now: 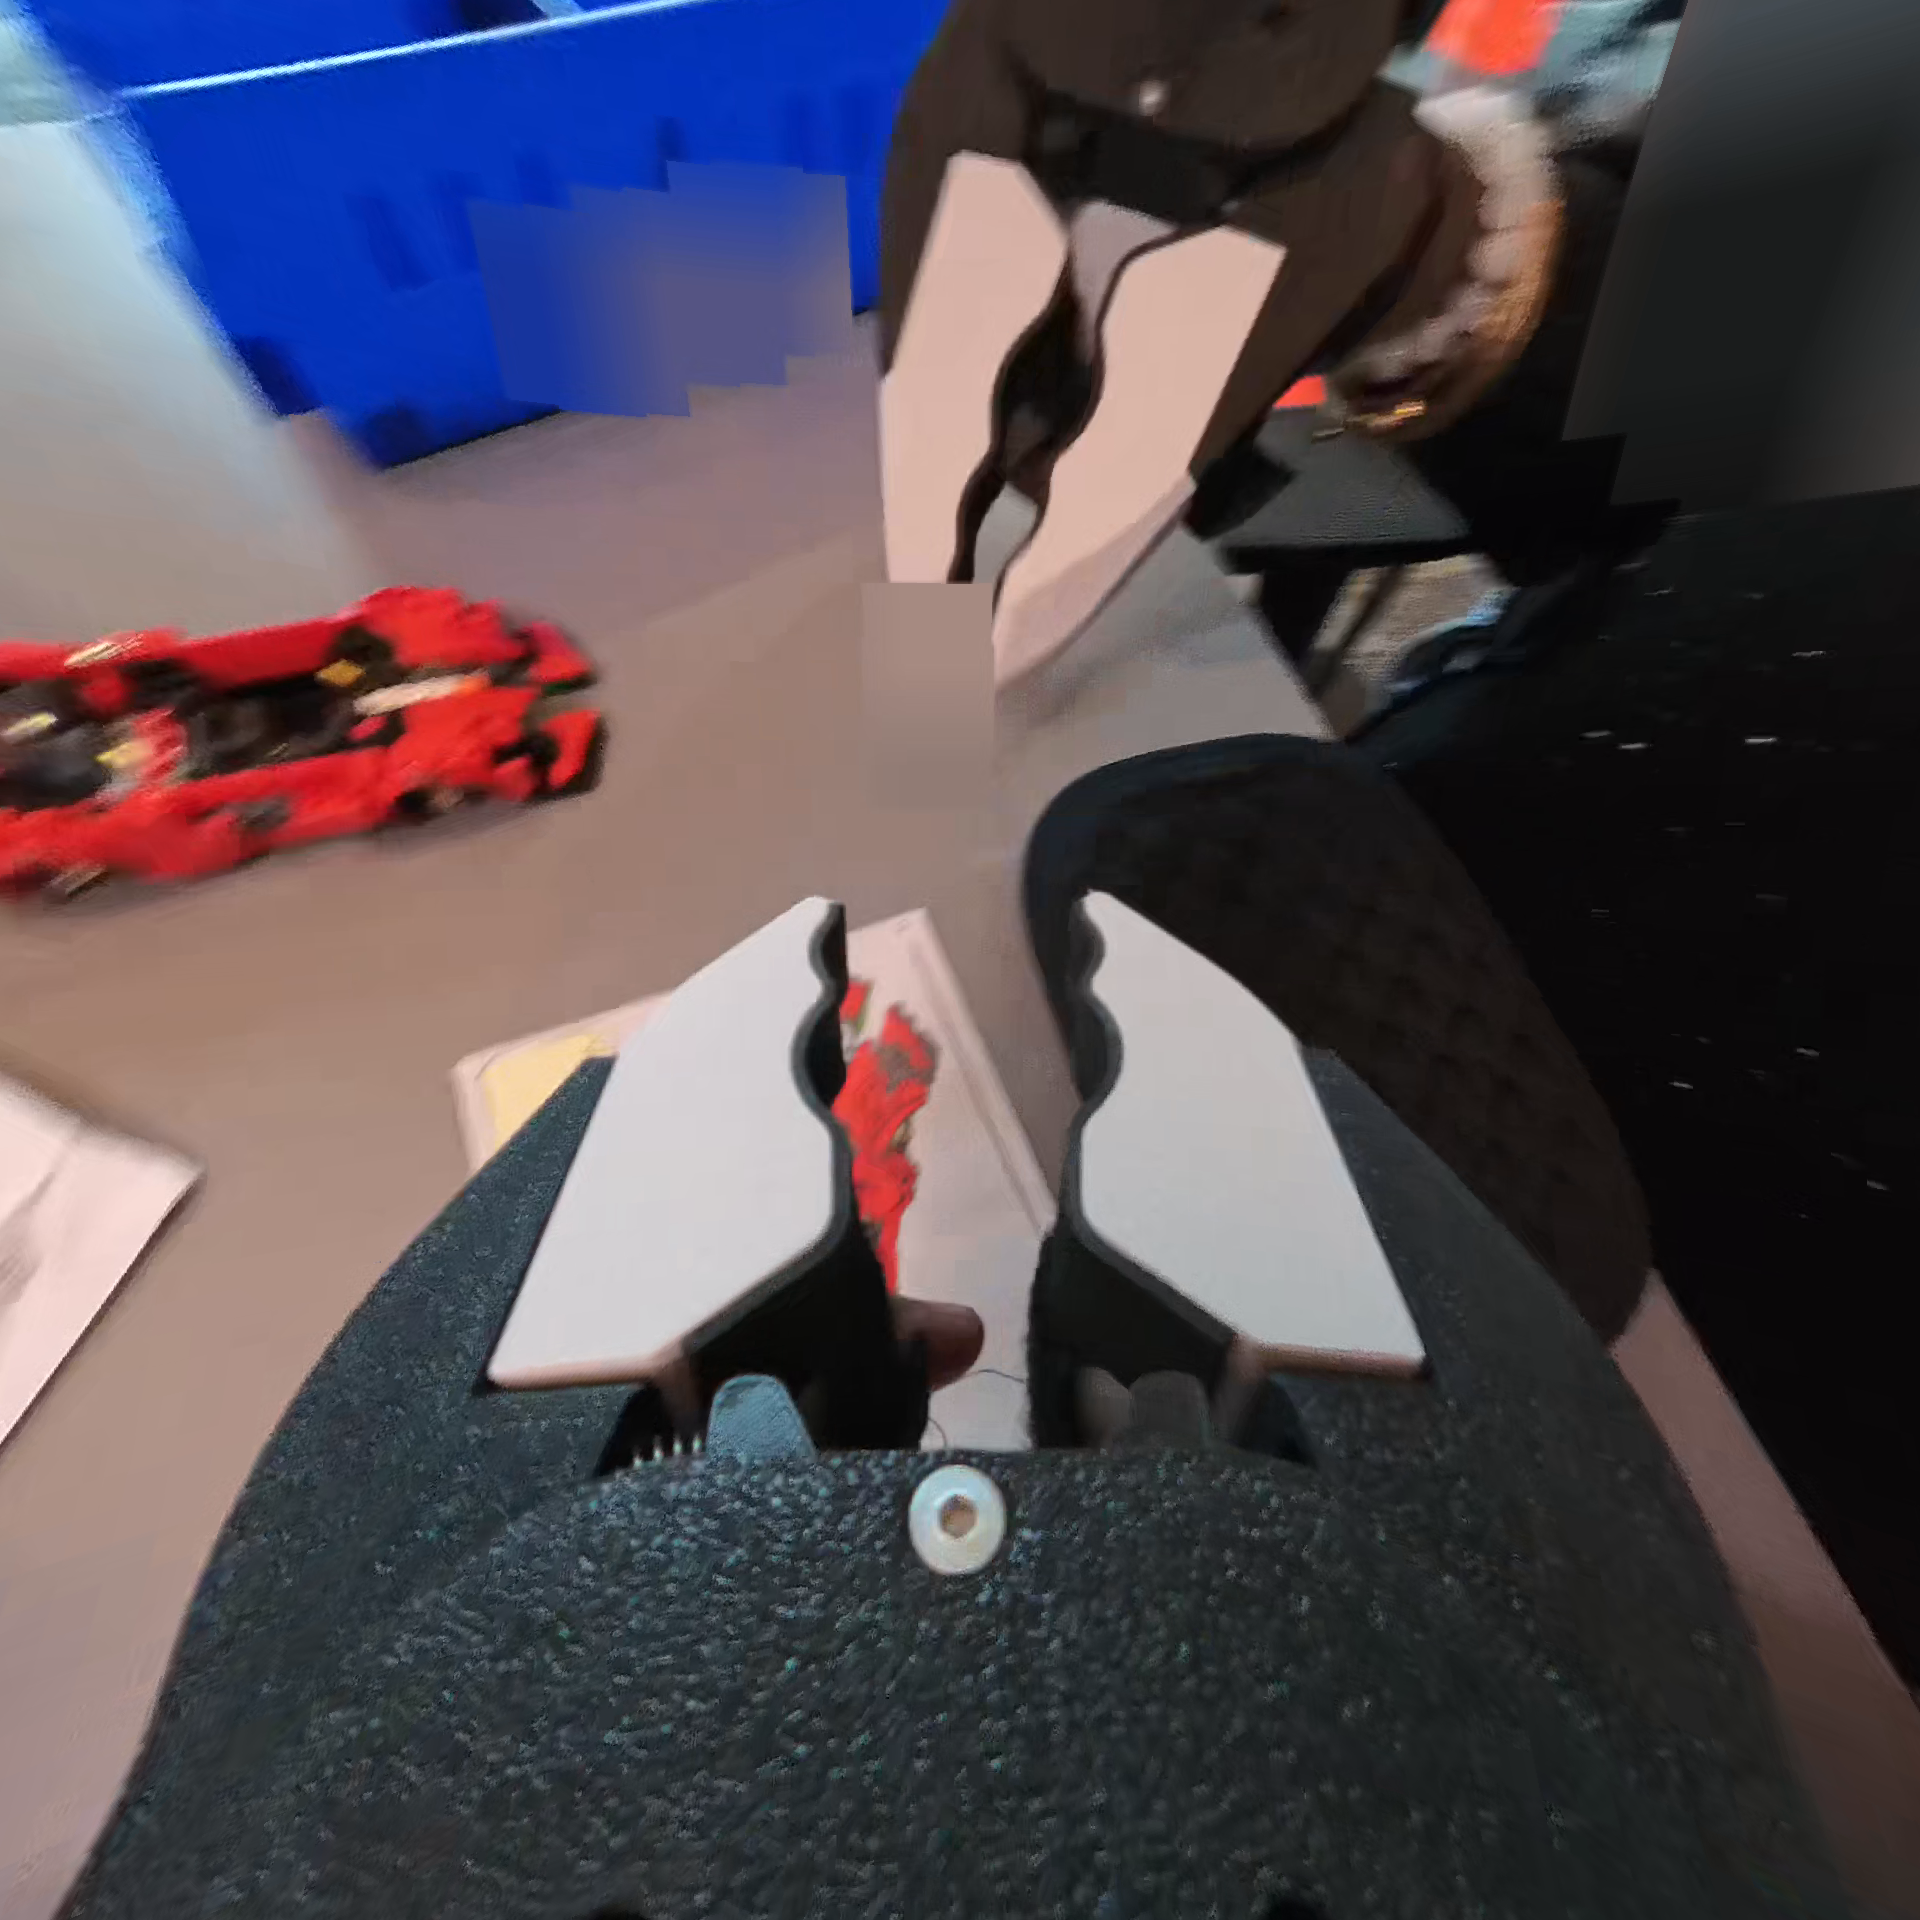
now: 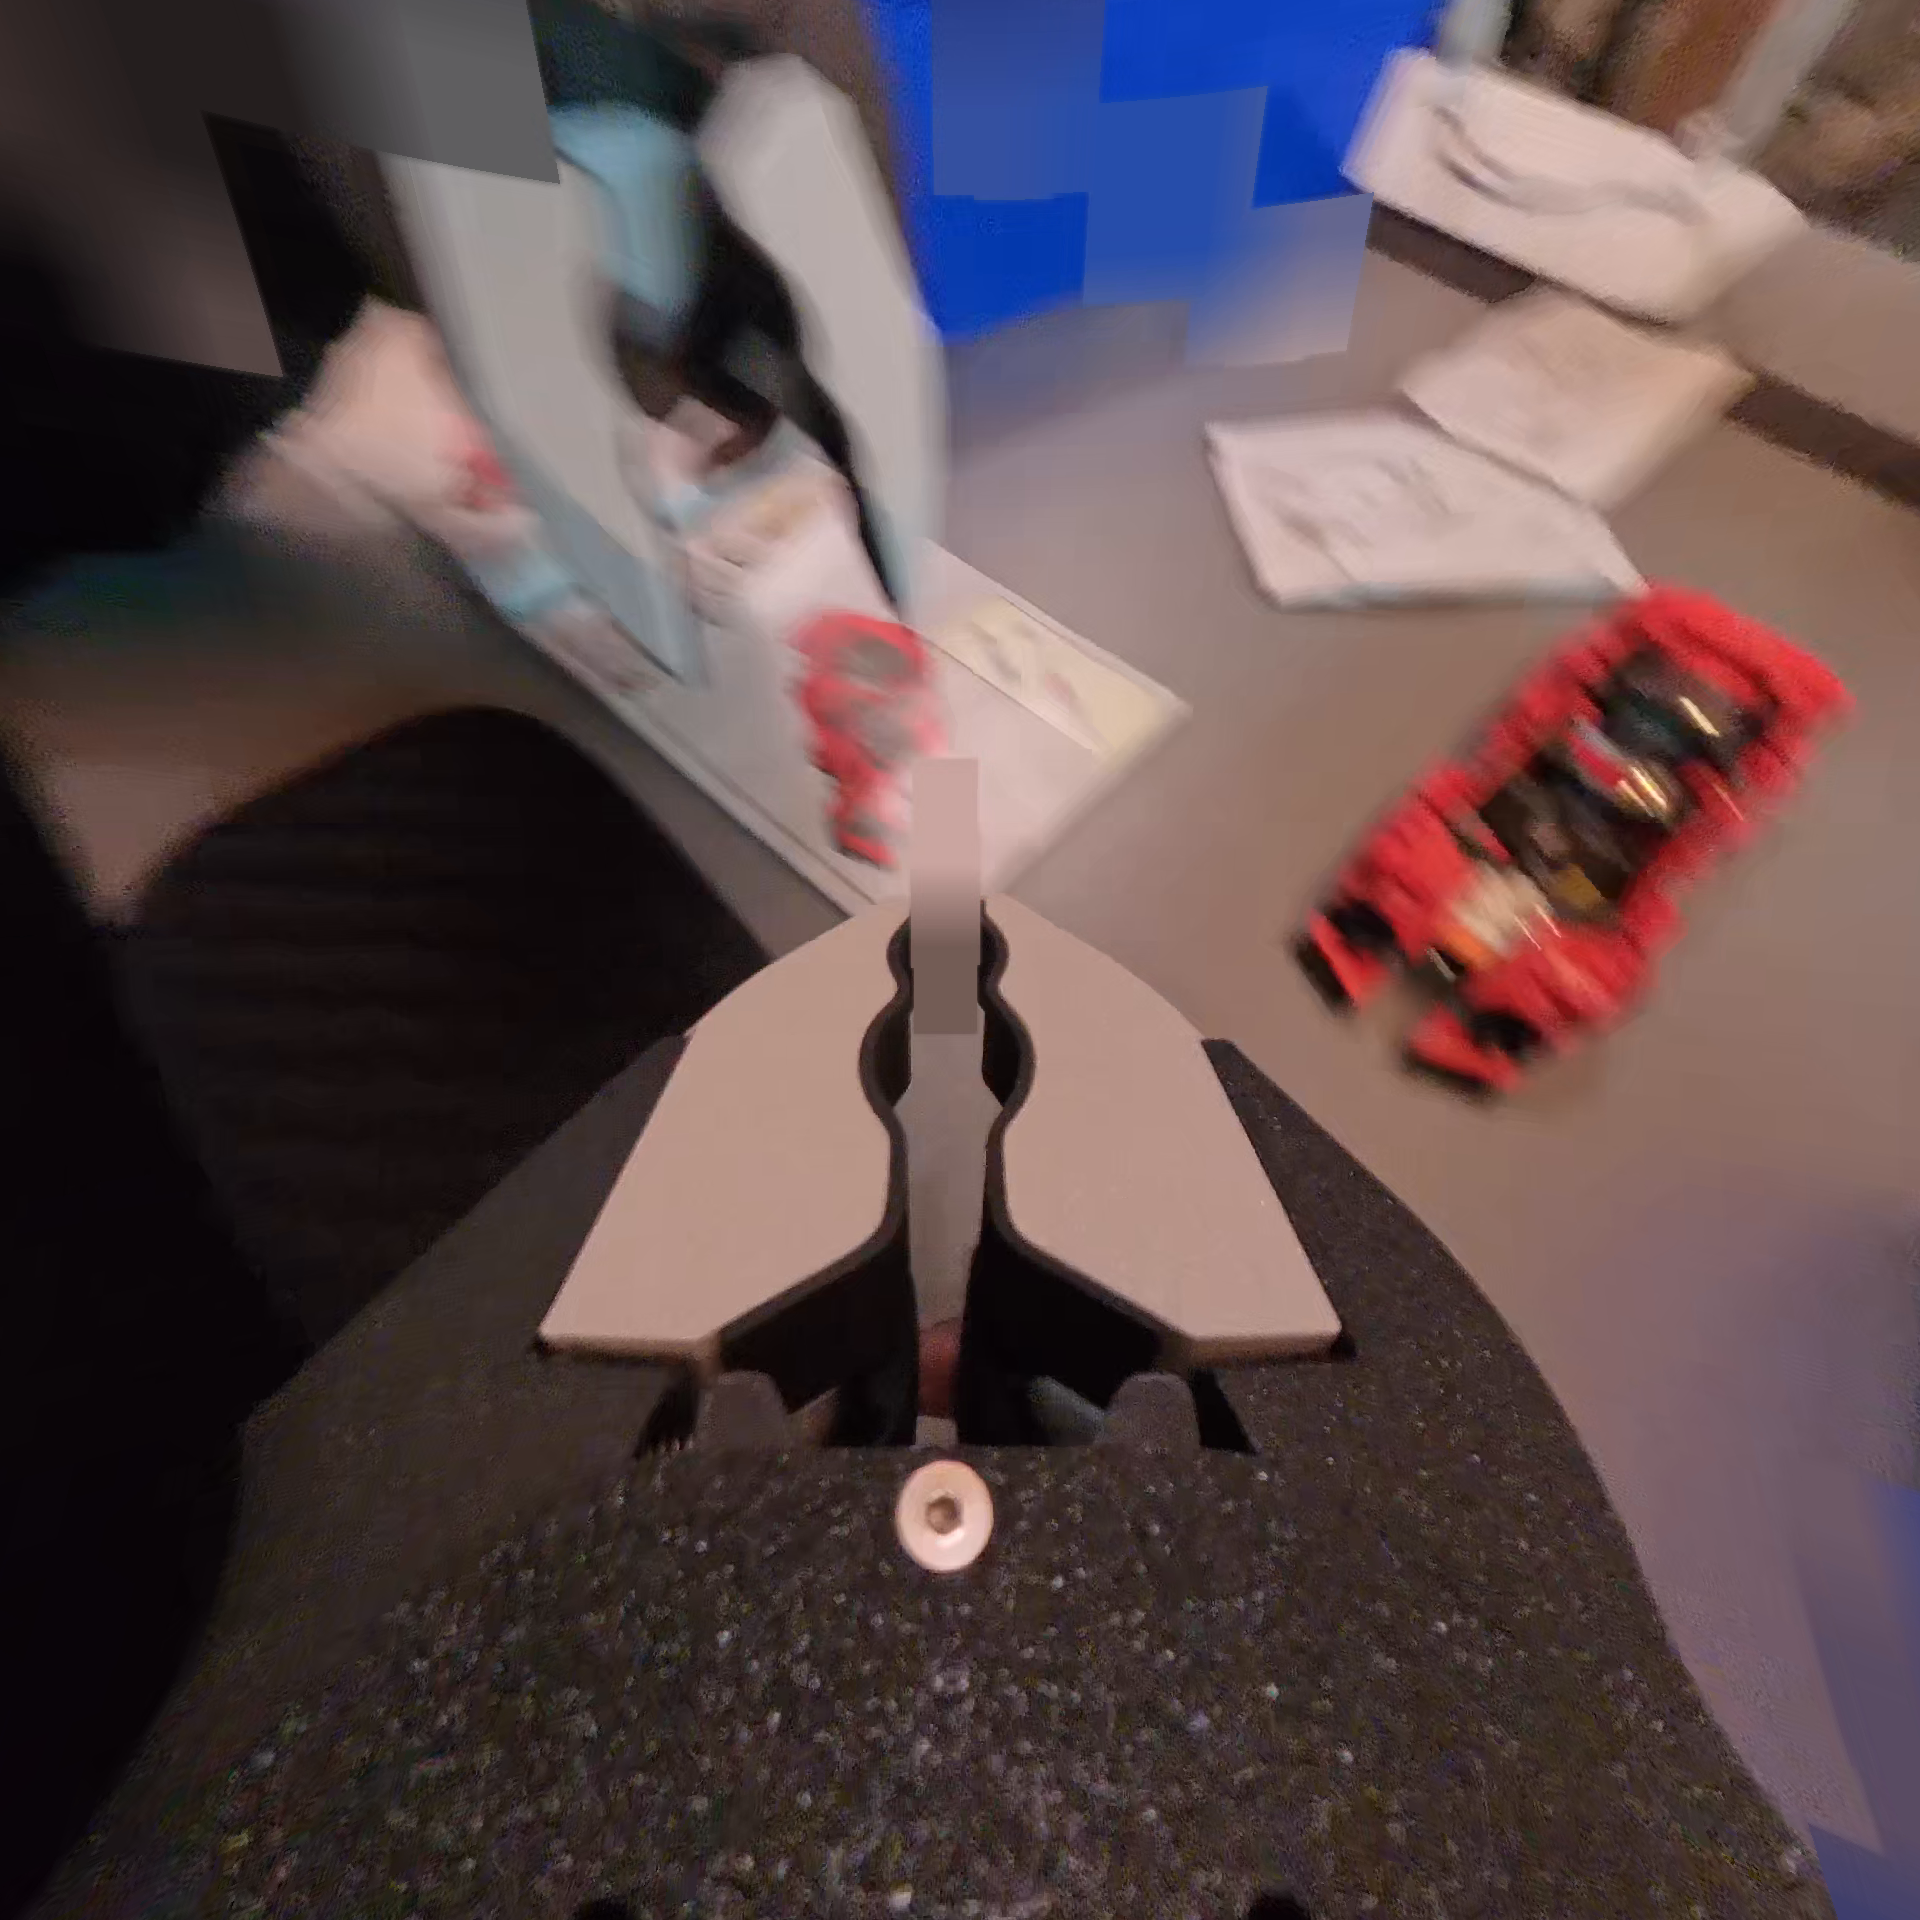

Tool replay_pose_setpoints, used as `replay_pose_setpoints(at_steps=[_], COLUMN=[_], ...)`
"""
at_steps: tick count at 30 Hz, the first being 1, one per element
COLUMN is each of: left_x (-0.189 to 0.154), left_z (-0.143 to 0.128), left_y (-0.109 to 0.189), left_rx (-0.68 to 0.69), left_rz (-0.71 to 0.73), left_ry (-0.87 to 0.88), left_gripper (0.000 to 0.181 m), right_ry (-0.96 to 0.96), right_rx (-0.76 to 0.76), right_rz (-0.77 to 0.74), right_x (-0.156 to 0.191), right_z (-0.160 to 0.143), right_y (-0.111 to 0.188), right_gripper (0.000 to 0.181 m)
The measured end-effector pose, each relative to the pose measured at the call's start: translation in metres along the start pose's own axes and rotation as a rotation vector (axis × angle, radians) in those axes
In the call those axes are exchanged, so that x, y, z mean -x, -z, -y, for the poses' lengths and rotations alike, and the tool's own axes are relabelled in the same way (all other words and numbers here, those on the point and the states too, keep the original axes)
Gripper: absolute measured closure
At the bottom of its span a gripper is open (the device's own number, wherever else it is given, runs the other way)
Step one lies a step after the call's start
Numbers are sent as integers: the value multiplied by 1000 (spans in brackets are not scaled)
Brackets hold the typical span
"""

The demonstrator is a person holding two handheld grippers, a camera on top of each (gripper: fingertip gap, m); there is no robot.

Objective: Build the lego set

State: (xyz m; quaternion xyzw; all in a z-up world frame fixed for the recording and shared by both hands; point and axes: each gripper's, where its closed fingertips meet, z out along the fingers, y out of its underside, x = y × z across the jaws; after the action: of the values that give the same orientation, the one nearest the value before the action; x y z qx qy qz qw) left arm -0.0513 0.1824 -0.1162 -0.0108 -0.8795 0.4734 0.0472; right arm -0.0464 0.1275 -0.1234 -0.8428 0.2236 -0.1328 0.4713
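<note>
A partly built red and black lego car [image 1: 281, 727] lies on the grey table, left of my left gripper [image 1: 961, 914]. That gripper is open and empty, above an instruction booklet [image 1: 966, 1122] with a red car picture. My right gripper [image 1: 977, 587] hangs ahead of it, fingers nearly together. In the right wrist view, my right gripper [image 2: 945, 920] has only a narrow gap, with nothing seen in it and a blurred patch over its tips. The car [image 2: 1558, 862] lies to its right. The blurred left gripper [image 2: 784, 623] is open over the booklet [image 2: 1049, 675].
A blue bin [image 1: 499, 208] stands at the back of the table. A black mesh chair part [image 1: 1382, 997] sits at the table's near edge. Loose white sheets [image 2: 1403, 509] and a white bundle [image 2: 1558, 208] lie beyond the car. Another sheet [image 1: 62, 1226] lies at the left. Left tips to right tips: about 6 centimeters.
</note>
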Motion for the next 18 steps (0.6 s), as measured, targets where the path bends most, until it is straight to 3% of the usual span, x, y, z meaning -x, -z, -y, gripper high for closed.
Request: replay_pose_setpoints(at_steps=[4, 7, 10, 12, 14, 18], left_x=[22, 32, 35, 43, 55, 79], left_z=[-25, -58, -98, -117, -137, -168], left_y=[51, 108, 155, 186, 215, 236], left_rx=[45, 114, 217, 302, 425, 587], left_rz=[425, 659, 773, 865, 945, 895], left_ry=[-44, -4, 82, 77, 25, -64], left_gripper=[139, 142, 142, 143, 142, 140], right_ry=[-133, -183, -202, -232, -247, -162], right_rx=[159, 237, 314, 327, 368, 336], right_rz=[-367, -435, -463, -461, -429, -262], right_x=[-58, -66, -67, -66, -63, -59], right_z=[-53, -74, -88, -87, -83, -28], right_y=[14, 13, 9, 9, 12, 16], right_gripper=[173, 173, 173, 165, 130, 120])
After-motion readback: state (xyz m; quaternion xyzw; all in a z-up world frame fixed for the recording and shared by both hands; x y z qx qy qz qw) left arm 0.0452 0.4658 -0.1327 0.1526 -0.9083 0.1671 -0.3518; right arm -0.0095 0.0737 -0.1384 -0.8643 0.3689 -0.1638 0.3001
